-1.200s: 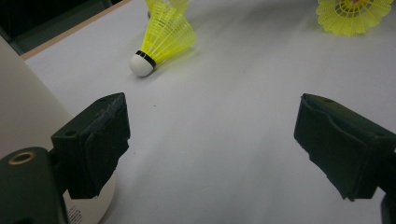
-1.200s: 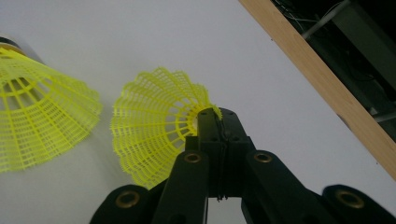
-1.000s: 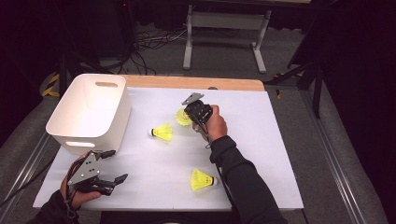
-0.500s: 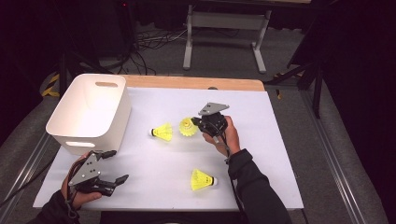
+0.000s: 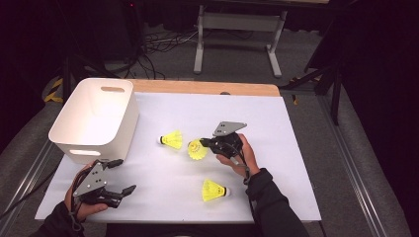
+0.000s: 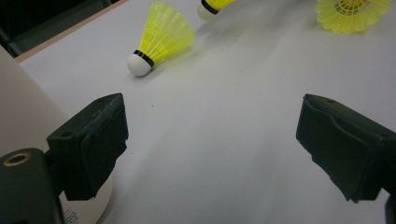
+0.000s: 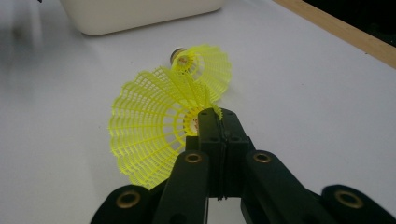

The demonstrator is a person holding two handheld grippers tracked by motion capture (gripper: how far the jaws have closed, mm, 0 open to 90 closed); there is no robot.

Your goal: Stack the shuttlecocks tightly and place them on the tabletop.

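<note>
Yellow plastic mesh formed the skirt of the held shuttlecock (image 7: 149, 140), which the right claw (image 7: 219, 122) gripped by the skirt's rim, jaws pressed together on the thin mesh; a rim hold probably suited a thing this light and hollow. In the high view the right claw (image 5: 205, 143) held that shuttlecock (image 5: 196, 149) near the centre of the white counter (image 5: 296, 148), low over the surface. A second yellow shuttlecock (image 5: 171, 140) lay on its side just left of it, and a third yellow shuttlecock (image 5: 214, 190) lay nearer the person. The white plastic bin with cut-out handles (image 5: 96, 118) stood at far left, mouth upward, a likely receptacle. The left claw (image 5: 118, 177) rested at near left, jaws wide apart and empty, apparently kept in reserve.
</note>
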